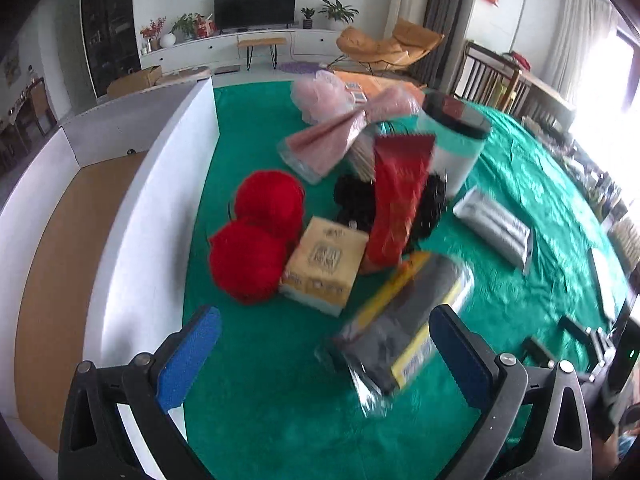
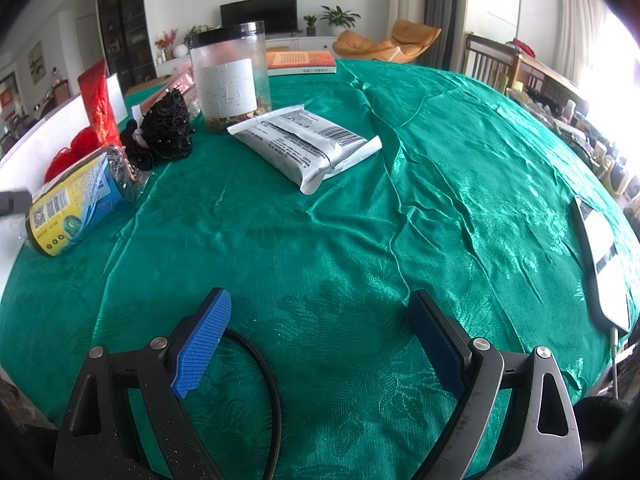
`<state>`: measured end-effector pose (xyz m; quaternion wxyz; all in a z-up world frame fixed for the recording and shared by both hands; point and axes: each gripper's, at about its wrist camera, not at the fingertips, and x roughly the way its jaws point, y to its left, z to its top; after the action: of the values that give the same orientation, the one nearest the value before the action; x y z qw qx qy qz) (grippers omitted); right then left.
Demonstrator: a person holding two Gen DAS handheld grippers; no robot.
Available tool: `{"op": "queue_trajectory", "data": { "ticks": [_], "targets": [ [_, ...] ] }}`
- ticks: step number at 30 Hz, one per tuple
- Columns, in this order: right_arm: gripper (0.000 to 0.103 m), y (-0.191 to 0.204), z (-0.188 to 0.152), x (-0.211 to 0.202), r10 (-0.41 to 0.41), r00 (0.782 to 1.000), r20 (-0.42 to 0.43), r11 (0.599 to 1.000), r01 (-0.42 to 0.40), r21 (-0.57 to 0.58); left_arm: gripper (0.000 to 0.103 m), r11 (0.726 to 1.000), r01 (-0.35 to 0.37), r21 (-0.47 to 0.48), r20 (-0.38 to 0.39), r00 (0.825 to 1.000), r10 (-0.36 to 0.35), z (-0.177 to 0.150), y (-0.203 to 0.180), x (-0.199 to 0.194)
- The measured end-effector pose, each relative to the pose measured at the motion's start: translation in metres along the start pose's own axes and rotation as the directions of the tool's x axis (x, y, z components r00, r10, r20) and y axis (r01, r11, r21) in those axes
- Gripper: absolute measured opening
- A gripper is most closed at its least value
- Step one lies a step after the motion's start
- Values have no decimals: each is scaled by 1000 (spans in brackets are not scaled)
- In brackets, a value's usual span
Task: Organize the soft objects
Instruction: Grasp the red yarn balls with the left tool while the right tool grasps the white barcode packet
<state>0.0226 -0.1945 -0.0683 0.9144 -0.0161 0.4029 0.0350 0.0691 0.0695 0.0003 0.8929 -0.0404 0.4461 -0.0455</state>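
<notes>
Left tool [image 1: 326, 350] spread over dark garment pack [image 1: 404, 328]; right tool [image 2: 320, 334] spread over bare green desk [image 2: 440, 184].

Left tool [image 1: 326, 346] and right tool [image 2: 320, 334] both low, blue-padded fingers spread wide, nothing between.

The glossy green woven tablecloth [image 2: 440, 184] carries a tone-on-tone leaf pattern. Ahead of the left gripper's blue ribbed pads [image 1: 188, 360] lie two bright red fuzzy yarn balls [image 1: 256, 240], a tan tissue pack [image 1: 324, 266] printed with a dark square motif, a red foil pouch [image 1: 396, 208], black netted fabric [image 1: 354, 200] and a grey-and-yellow plastic-wrapped packet [image 1: 404, 328]. Left of the right tool stands a clear black-lidded jar [image 2: 230, 76] with a white label; beside it lies a silver-grey printed sachet [image 2: 308, 144].
</notes>
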Motion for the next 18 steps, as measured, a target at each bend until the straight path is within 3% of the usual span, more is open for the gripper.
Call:
{"op": "queue_trajectory", "data": {
  "ticks": [6, 9, 12, 15, 18],
  "targets": [
    [92, 1, 0, 0, 0, 1000, -1, 1000, 0, -1, 102, 997, -53, -51, -40, 998, 51, 40, 11, 42],
    [92, 1, 0, 1, 0, 1000, -4, 1000, 0, -1, 91, 992, -87, -88, -60, 995, 82, 47, 17, 65],
    [91, -3, 6, 1, 31, 999, -45, 1000, -31, 3, 87, 985, -89, -144, -62, 995, 81, 45, 30, 77],
    [91, -28, 18, -10, 122, 992, 31, 982, -125, 140, 87, 982, -104, -155, -52, 994, 97, 47, 32, 85],
    [91, -45, 43, -10, 130, 990, 53, 973, -138, 186, 87, 981, -141, -134, -78, 988, 131, 52, 31, 100]
  ]
}}
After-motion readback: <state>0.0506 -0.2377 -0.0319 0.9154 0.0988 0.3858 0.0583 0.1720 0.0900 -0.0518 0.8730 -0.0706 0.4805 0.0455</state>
